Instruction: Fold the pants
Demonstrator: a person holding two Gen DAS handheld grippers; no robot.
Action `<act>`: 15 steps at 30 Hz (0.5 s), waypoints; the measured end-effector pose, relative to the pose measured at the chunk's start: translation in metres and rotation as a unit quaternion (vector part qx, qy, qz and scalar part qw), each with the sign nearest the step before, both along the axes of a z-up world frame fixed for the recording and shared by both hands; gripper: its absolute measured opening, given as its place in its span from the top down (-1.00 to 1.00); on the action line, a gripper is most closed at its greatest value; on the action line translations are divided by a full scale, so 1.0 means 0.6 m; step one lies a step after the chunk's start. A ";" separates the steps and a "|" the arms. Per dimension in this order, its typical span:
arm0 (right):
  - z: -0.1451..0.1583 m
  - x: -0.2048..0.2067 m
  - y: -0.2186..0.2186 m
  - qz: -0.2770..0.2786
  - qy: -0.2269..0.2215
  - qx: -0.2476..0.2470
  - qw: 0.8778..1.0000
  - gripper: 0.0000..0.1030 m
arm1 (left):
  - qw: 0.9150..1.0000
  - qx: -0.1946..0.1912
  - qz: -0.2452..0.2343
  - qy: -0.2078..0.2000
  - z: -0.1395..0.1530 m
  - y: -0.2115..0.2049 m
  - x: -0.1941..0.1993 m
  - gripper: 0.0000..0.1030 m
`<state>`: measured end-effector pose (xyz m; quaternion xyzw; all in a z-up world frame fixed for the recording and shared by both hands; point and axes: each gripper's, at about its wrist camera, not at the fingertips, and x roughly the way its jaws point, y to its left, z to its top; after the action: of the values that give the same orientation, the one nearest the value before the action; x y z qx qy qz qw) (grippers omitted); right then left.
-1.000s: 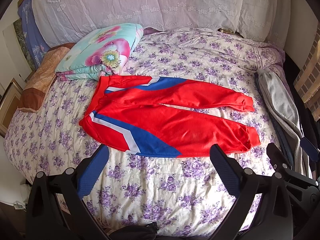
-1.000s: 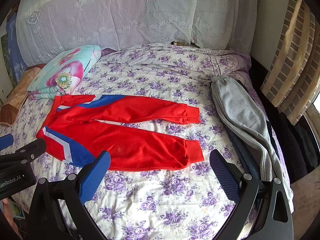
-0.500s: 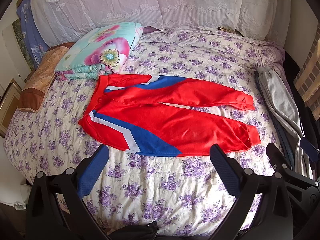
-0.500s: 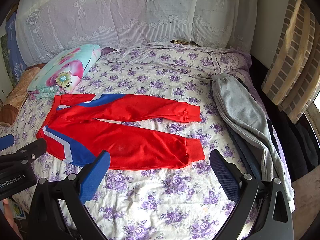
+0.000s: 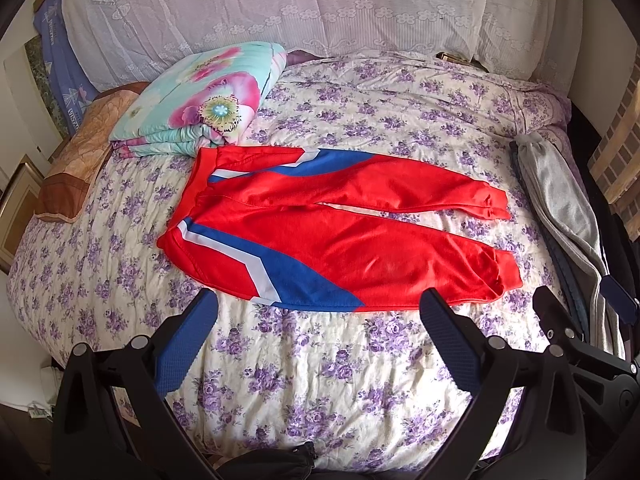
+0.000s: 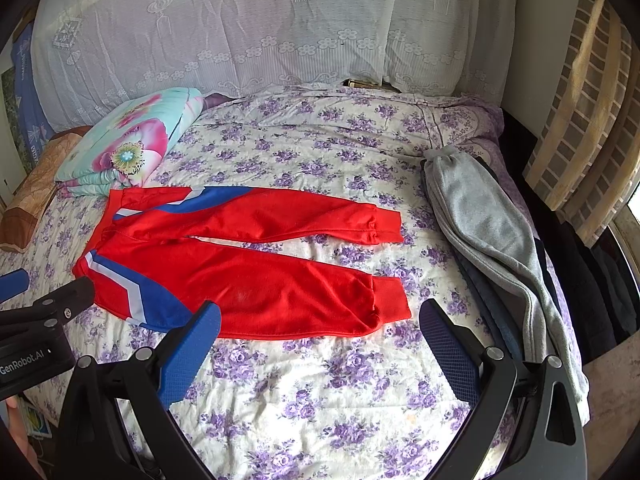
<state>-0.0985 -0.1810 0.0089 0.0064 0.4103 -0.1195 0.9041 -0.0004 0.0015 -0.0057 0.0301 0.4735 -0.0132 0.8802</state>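
— Red, slick-looking pants [image 5: 340, 236] lie flat on the floral bed [image 5: 320, 360], long axis left to right — waistband left, cuffs right.

— And the fingers?

— Both sets wide, empty, hovering at the near hem: left gripper [image 5: 318, 334] toward the waistband, right gripper [image 6: 320, 336] nearer the cuffs. Grey garment [image 6: 488, 232] far right.

A home bedroom: floral-sheeted bed [image 5: 320, 380], folded quilt [image 5: 200, 108], lace curtain [image 6: 260, 24].

Sunlit bed [image 5: 320, 380] with purple-flowered sheet, white lace curtain [image 6: 260, 32] behind it.
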 end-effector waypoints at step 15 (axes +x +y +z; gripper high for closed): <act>-0.012 -0.002 0.009 0.002 0.002 0.001 1.000 -0.93 | 1.000 0.000 0.002 0.004 -0.024 -0.002 -0.024 -0.91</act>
<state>-0.0997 -0.1759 0.0016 0.0062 0.4126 -0.1177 0.9033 -0.0147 0.0001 -0.0203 0.0295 0.4773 -0.0118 0.8782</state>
